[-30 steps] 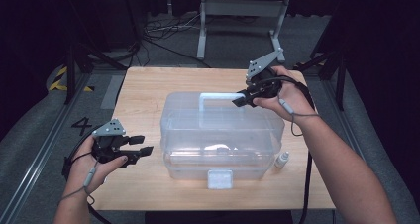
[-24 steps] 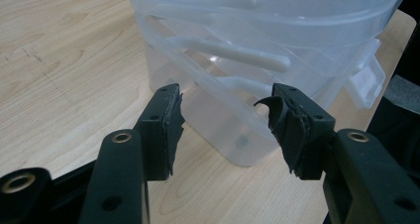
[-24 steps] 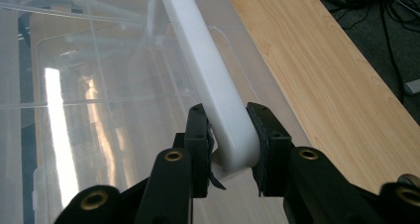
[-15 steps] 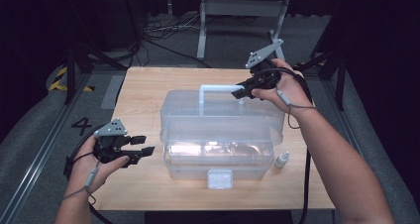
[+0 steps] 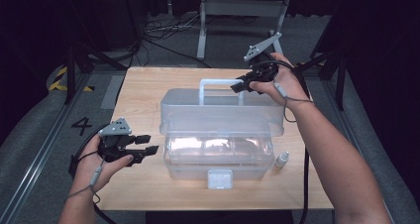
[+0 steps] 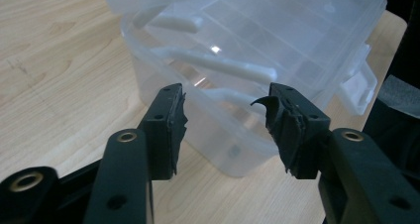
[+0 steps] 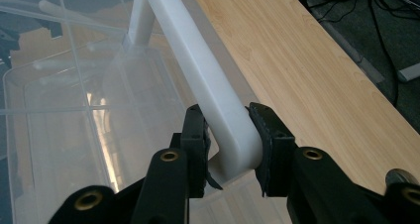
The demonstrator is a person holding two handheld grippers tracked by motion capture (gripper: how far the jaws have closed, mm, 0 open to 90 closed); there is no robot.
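From where I sit, the clear plastic organizer box [image 5: 218, 135] stands in the middle of the bench [image 5: 143, 85], and its lid [image 5: 223, 115] looks raised at the front, so the compartments under it show through; the white front latch [image 5: 220, 178] hangs free, which I take to mean the unlatching is done and the lid is partway open, not yet swung fully back. My right tool [image 5: 243, 84] is at the far right corner of the box, its jaws set around the bend of the white carry handle [image 7: 198, 70]; in the right gripper view the pads [image 7: 270, 144] sit against both sides of that bend, though the jaws have just been opening a little, so I judge the grip to be loosening rather than firm. The handle stands upright above the lid. My left tool [image 5: 143, 149] hovers just left of the box, near its front left corner, jaws apart with nothing between them; they have just been closing slightly, and in the left gripper view they frame the box wall [image 6: 208, 130] without touching it. My right forearm reaches in a long diagonal past the right side of the box, wrist bent inward toward the handle; my left hand [image 5: 96, 167] is held low and close to the near edge of the bench, tool pointing level at the box. A small white dropper bottle [image 5: 281, 159] stands just right of the box's front right corner. What I think is left: finish opening the lid, with the left tool steadying the base.
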